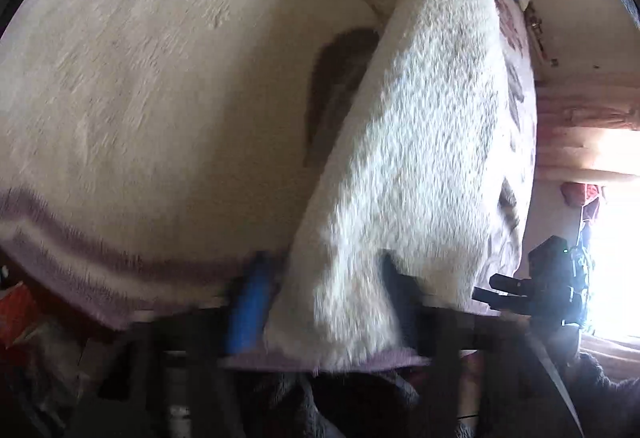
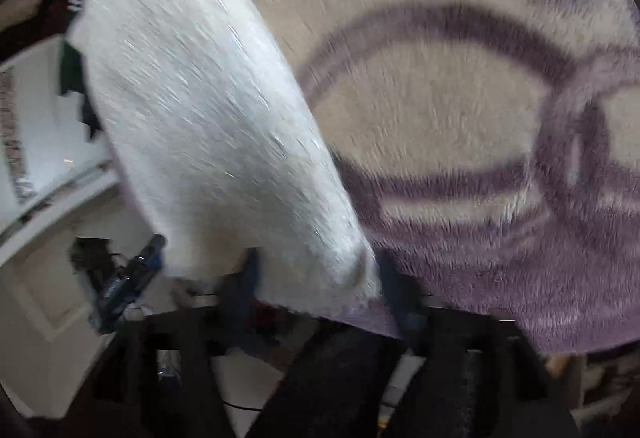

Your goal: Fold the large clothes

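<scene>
White fleece folded over a cream-and-purple blanket.

The fleece lies as a long folded strip on the blanket, which covers the surface; a pale wall and a bright window stand beyond its edge. Left gripper: jaws wide, the strip's end between them, pads apparently not pressing it. Right gripper: likewise wide, with the other end between its fingers.
</scene>
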